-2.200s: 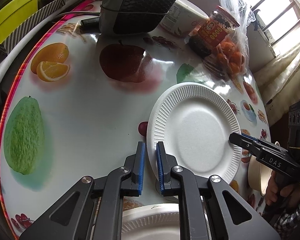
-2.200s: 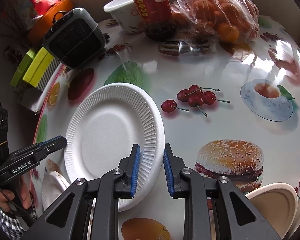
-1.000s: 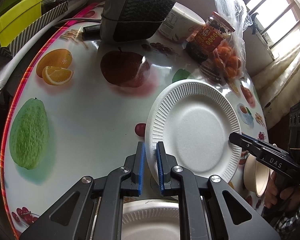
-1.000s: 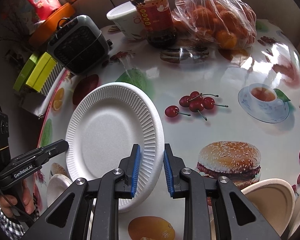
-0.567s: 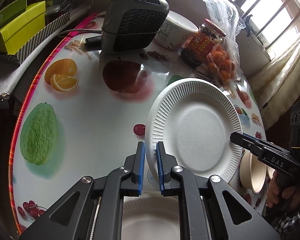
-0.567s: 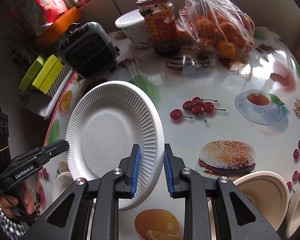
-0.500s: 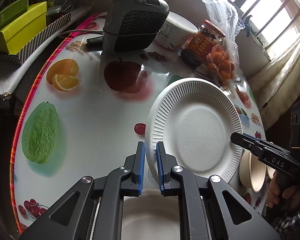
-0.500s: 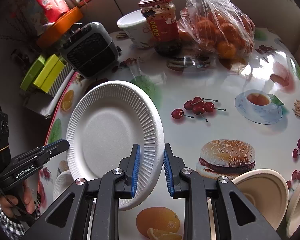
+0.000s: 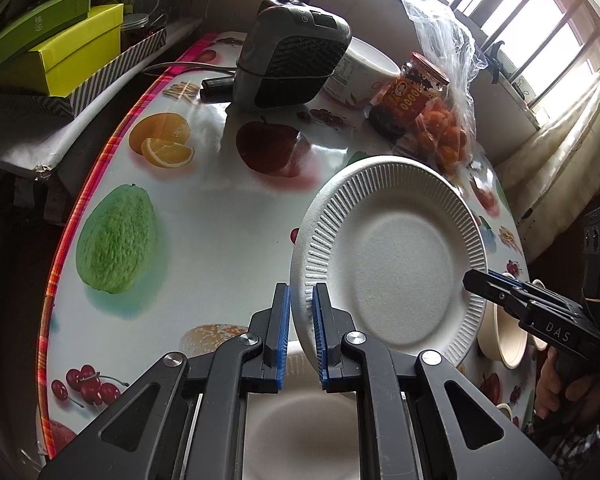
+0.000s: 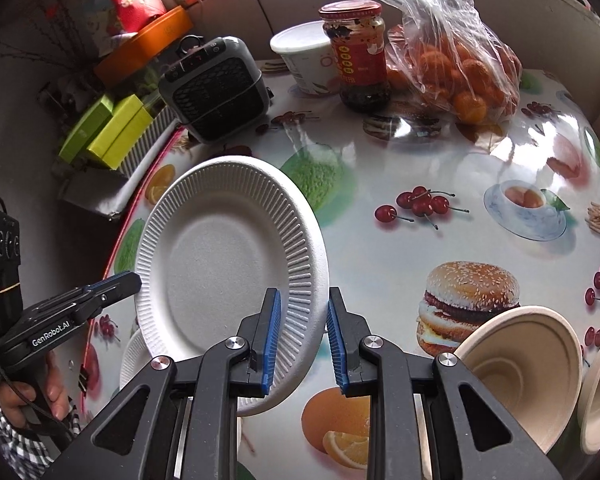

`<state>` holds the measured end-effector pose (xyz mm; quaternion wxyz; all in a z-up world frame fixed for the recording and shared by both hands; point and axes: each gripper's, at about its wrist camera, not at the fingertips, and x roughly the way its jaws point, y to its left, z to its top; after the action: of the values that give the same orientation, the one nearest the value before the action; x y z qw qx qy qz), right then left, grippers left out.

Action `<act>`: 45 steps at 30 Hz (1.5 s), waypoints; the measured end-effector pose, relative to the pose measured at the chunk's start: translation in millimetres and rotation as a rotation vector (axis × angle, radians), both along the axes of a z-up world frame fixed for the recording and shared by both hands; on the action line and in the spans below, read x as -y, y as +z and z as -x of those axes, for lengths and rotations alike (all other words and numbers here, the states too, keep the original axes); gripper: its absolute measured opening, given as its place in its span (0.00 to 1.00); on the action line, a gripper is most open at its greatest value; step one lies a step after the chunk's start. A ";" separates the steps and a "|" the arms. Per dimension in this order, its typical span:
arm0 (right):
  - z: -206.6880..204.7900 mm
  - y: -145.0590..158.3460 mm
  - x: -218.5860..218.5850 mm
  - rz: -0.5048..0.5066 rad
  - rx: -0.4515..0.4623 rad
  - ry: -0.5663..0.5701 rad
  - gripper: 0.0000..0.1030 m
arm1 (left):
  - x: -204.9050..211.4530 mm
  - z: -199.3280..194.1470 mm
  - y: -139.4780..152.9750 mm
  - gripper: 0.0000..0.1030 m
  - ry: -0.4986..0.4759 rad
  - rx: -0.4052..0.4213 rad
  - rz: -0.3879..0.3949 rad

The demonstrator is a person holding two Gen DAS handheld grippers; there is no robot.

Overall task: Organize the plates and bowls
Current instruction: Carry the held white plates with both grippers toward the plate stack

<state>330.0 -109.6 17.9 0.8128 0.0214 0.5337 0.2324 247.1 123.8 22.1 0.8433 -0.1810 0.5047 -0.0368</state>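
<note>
A white ribbed paper plate [image 9: 392, 264] is held up above the table, tilted; it also shows in the right wrist view [image 10: 224, 276]. My left gripper [image 9: 300, 336] is shut on its left rim. My right gripper [image 10: 300, 336] straddles its right rim with the jaws apart, not pinching. A second white plate [image 9: 300, 428] lies on the table under my left gripper. Beige bowls [image 10: 520, 364] stand at the table's near right edge, also seen in the left wrist view [image 9: 508, 336].
On the fruit-print tablecloth [image 9: 204, 216] stand a grey fan heater [image 9: 292, 64], a white tub [image 10: 304, 56], a red-lidded jar [image 10: 360, 56] and a bag of oranges [image 10: 460, 72]. Yellow-green boxes [image 9: 60, 52] lie beyond the left edge.
The plate has risen off the table with both grippers. My right gripper's jaws have spread wider around the rim.
</note>
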 end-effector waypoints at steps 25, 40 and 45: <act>42.1 -4.6 -16.0 0.011 -0.017 0.069 0.22 | -12.9 52.8 0.3 0.11 0.028 0.008 0.002; 66.0 -16.9 -26.5 0.019 -0.049 0.111 0.22 | -22.9 81.7 -15.7 0.11 0.055 -0.016 0.024; 73.1 -19.3 -32.9 0.025 -0.055 0.134 0.22 | -28.4 89.6 -22.5 0.11 0.075 -0.029 0.038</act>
<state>256.9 -76.7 -1.4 0.7808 -0.0181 0.5589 0.2788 157.5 152.2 -0.4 0.8330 -0.2164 0.5090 -0.0122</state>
